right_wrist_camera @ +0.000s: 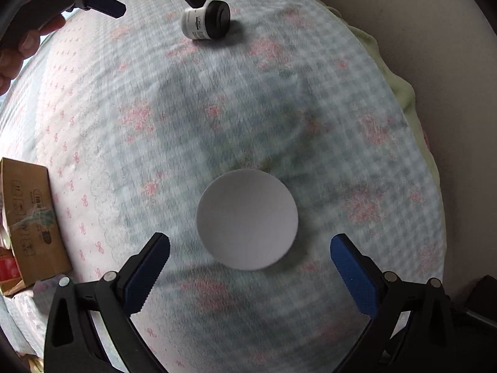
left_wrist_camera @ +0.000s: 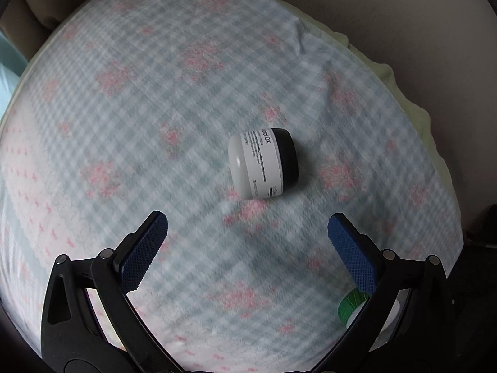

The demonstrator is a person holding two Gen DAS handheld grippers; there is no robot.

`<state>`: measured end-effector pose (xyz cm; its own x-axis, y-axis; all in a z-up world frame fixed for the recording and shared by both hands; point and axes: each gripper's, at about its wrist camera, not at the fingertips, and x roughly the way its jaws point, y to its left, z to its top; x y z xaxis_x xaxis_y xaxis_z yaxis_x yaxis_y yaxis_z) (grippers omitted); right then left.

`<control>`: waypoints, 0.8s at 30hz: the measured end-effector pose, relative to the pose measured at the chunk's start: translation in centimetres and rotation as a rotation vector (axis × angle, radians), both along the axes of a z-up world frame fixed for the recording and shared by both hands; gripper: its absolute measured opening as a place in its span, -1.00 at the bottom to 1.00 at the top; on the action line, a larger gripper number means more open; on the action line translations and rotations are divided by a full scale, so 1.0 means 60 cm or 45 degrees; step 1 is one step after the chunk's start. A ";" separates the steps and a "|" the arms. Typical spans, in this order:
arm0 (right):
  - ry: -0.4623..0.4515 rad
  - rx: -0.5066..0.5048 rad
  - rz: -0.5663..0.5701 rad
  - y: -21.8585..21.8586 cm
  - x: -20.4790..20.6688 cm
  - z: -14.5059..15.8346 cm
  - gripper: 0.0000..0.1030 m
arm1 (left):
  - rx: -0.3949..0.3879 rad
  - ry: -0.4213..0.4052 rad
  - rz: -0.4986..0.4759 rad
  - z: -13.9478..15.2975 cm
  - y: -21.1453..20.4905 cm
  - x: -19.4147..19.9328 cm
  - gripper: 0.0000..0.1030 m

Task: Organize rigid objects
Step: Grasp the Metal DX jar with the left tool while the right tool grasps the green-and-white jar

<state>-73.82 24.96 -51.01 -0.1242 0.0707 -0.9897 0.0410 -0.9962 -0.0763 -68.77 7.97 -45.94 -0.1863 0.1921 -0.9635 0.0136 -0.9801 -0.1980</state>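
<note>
Plainly, both claws stand wide open and hold nothing. On the left wrist view, the left gripper (left_wrist_camera: 248,227) hovers over a checked cloth (left_wrist_camera: 155,77) with pink flowers; its blue pads (left_wrist_camera: 143,248) are spread far apart, and a jar (left_wrist_camera: 263,163) with a white body and black lid lies on its side just ahead of them, touching neither pad. A green-and-white thing (left_wrist_camera: 352,303) peeks from behind the right finger, too hidden to name. On the right wrist view, the right gripper (right_wrist_camera: 250,242) is equally spread above a white disc (right_wrist_camera: 247,219) resting on the cloth between and just ahead of its fingers, apart from both. A cardboard box (right_wrist_camera: 29,217) sits at the left edge.
</note>
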 end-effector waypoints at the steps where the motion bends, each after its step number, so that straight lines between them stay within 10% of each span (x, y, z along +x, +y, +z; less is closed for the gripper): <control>1: 0.004 0.005 -0.007 0.000 -0.001 -0.010 1.00 | -0.001 0.005 -0.003 -0.010 0.002 -0.007 0.94; 24: 0.021 0.067 -0.030 0.003 0.005 -0.076 0.47 | 0.079 0.047 0.035 -0.076 0.014 -0.065 -0.01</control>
<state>-73.50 25.15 -55.56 -0.1381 0.1259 -0.9824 0.0159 -0.9915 -0.1293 -72.70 8.79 -50.50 -0.2280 0.2456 -0.9422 0.0321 -0.9652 -0.2594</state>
